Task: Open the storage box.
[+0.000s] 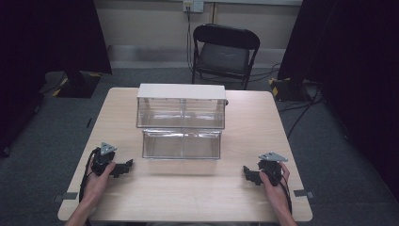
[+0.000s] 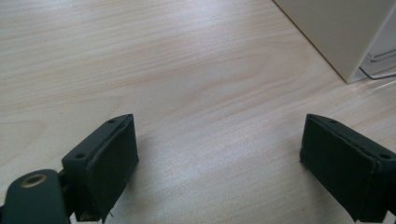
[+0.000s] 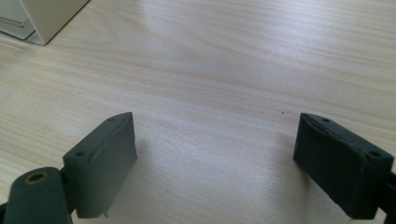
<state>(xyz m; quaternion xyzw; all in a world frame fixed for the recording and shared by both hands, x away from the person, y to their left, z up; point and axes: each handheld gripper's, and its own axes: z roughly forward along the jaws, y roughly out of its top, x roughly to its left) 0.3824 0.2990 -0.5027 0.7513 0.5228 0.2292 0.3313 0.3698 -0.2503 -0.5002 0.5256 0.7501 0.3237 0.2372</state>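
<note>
Two clear drawer boxes are set at the middle of the desk (image 1: 141, 197), the upper box (image 1: 181, 106) with its white top standing behind and above the lower box (image 1: 181, 143), so that both fronts face the person and can be reached from either side. The boxes appear empty, as far as can be told.

The left hand-held gripper (image 1: 123, 167) is rested on the desk near the person's edge, well apart from the boxes, its tips turned inward. In the left gripper view its jaws are seen spread wide with bare wood between them, so it is released and nothing is grasped. The right hand-held gripper (image 1: 249, 173) is laid in mirror fashion at the other side, likewise released and empty. Judged from this symmetry, a ready pose is kept, with the boxes untouched.
</note>
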